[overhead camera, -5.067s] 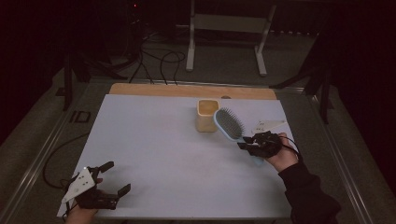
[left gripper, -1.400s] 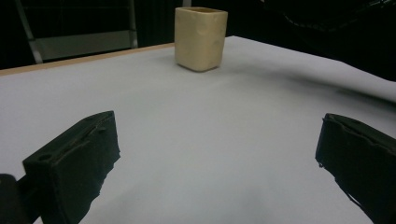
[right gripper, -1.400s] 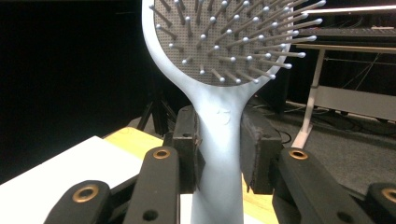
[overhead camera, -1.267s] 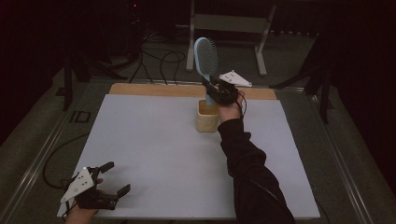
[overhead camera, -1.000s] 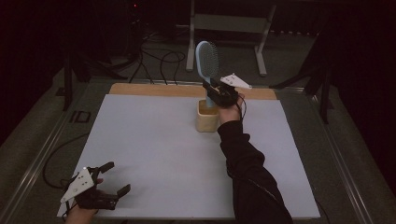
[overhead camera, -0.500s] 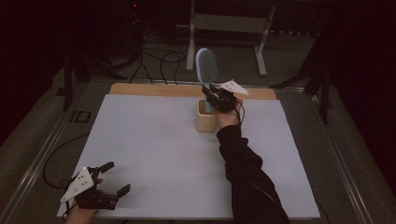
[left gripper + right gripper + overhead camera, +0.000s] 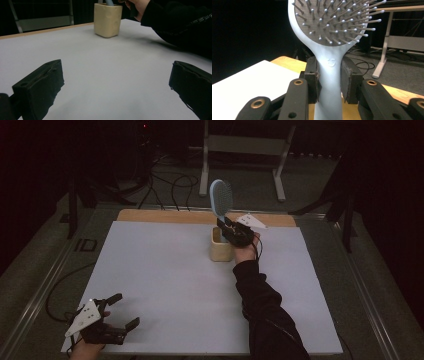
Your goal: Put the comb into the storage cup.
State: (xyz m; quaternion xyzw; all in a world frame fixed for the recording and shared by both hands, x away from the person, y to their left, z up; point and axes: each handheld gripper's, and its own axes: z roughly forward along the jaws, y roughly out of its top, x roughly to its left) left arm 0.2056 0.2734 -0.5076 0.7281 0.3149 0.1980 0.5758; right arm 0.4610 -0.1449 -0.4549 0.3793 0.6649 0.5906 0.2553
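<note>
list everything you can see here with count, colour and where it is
hairbrush: 1, pale blue, upright over the cup, handle end in it, neck clamped in the right hand-held gripper
cup: 1, cream, far centre of the table
table: 1, white top, wooden far edge
metal frame: 1, light grey, on the floor beyond the table
cables: several, black, floor behind the table
left hand-held gripper: 1, black, near left corner, jaws apart
right hand-held gripper: 1, black, over the cup
sleeve: 1, black, right arm

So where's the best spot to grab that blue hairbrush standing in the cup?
Probably the narrow neck just below the bristle head of the hairbrush, coming from the side: it stands upright, handle down in the cup. The right gripper is shut there now.
</note>
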